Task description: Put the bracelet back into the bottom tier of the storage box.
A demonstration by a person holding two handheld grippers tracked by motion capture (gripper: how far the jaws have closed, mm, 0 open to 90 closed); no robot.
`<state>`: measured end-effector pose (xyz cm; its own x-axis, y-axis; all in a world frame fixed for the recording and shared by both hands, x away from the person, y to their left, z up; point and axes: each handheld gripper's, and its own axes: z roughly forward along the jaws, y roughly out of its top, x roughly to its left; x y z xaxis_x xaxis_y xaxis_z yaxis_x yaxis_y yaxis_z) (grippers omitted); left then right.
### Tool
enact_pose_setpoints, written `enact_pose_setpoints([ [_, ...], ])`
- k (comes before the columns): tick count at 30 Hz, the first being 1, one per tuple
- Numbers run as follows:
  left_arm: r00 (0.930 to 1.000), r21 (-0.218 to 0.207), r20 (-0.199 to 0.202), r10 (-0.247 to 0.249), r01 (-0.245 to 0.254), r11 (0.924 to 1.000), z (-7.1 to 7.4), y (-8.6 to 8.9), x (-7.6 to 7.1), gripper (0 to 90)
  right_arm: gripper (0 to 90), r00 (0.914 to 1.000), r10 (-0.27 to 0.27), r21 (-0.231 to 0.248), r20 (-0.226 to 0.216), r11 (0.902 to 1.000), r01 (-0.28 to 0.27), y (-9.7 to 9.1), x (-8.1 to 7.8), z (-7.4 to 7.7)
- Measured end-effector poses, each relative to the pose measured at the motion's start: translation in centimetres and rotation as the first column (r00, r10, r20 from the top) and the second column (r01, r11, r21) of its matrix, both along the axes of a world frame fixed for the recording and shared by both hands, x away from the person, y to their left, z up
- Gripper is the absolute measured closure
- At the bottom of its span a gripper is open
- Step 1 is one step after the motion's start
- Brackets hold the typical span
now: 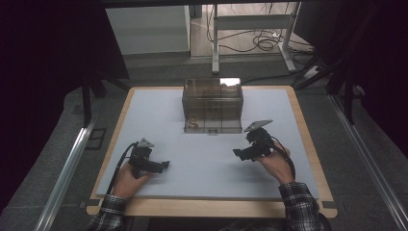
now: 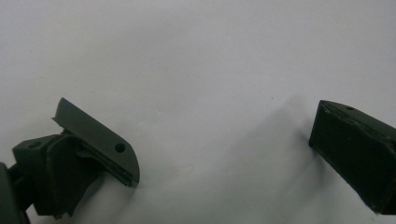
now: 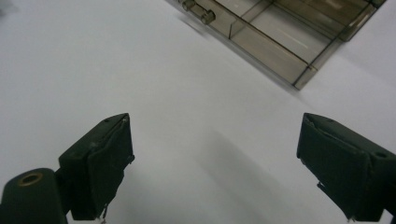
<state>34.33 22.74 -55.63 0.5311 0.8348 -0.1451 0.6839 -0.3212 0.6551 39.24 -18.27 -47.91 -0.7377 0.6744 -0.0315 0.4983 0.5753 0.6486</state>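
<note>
Overhead, a white table [image 1: 159, 110] stands in a dark room with cables on the floor. Both grippers, left [image 1: 165, 165] and right [image 1: 236, 153], gape empty; the box [image 1: 212, 103] sits at twelve o'clock, well apart.

White surface [image 1: 159, 144] with a wooden border; beyond its far edge, grey floor, metal desk legs [image 1: 215, 43] and tangled cables [image 1: 262, 42]; dark curtains flank it.

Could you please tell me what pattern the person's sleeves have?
The sleeves are a dark-and-light plaid check, seen best in the high view at the bottom edge.
</note>
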Motion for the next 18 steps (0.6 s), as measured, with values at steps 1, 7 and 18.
enact_pose_setpoints([
  [1, 1.0000, 0.000, 0.000, 0.001, -0.001, 1.0000, 0.0, 0.0, 0.0, 0.0, 9.5, 1.0000, -0.001, -0.005, 0.001, 1.0000, 0.001, -0.2, -0.1, 0.0],
  [7, 1.0000, 0.000, 0.000, -0.001, 0.001, 1.0000, 0.0, 0.0, 0.0, 0.0, 7.8, 0.9999, -0.015, -0.015, 0.002, 0.9998, 0.015, -1.4, -0.7, -0.3],
  [18, 1.0000, 0.000, 0.000, -0.001, 0.001, 1.0000, 0.0, 0.0, 0.0, 0.0, 2.4, 0.9995, -0.032, -0.027, -0.005, 0.9991, 0.031, -3.8, -2.0, -1.4],
])
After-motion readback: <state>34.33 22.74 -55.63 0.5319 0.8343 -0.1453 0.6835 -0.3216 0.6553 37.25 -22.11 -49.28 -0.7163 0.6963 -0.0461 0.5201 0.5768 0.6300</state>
